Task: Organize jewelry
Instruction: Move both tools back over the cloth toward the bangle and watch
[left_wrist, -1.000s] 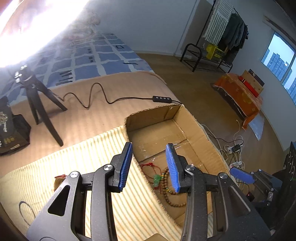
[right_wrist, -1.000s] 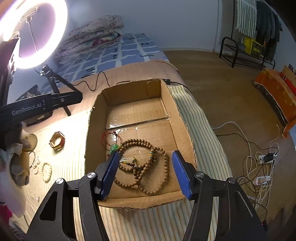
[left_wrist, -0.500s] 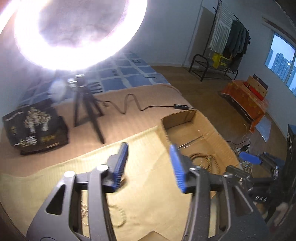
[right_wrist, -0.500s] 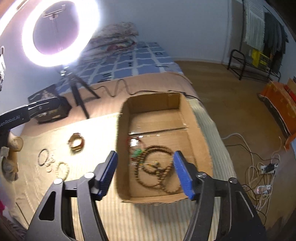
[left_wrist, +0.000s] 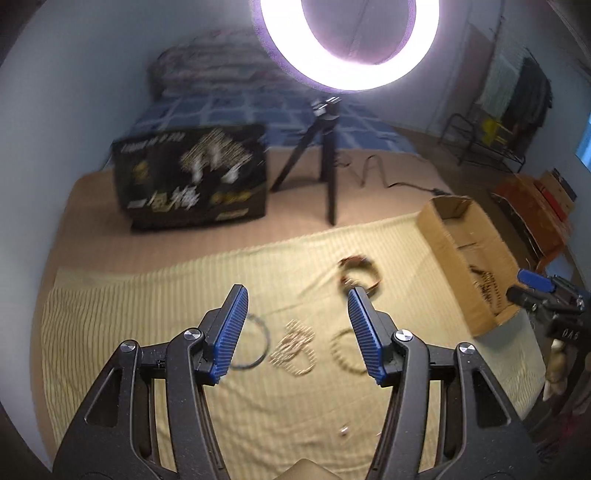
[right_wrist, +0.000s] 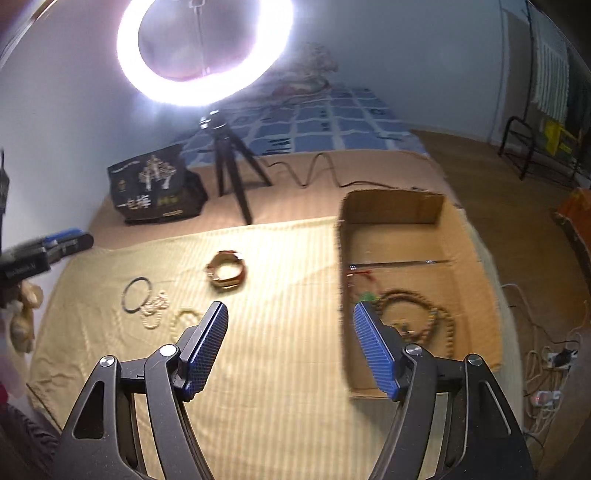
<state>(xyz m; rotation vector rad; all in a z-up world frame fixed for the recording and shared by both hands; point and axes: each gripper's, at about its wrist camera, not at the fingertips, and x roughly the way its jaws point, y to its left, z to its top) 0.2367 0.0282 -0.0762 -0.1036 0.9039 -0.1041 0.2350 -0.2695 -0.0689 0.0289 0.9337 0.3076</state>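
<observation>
Left tongs (left_wrist: 295, 332) opening, empty; pale bead bracelets (left_wrist: 293, 347) lie directly ahead, between the tips. Right tongs (right_wrist: 290, 347) opening, empty, farther off.

I see a bed (right_wrist: 306, 206) under a tan sheet, with a yellow striped cloth (right_wrist: 280, 332) spread across its near part. On the cloth lie a dark ring (right_wrist: 137, 294), pale bead bracelets (right_wrist: 155, 308) just beside it, and a brown bangle (right_wrist: 226, 272) farther back. A cardboard box (right_wrist: 395, 210) sits at the right. At the far left stand a black bag (right_wrist: 155, 188) and a tripod (right_wrist: 231, 166).
</observation>
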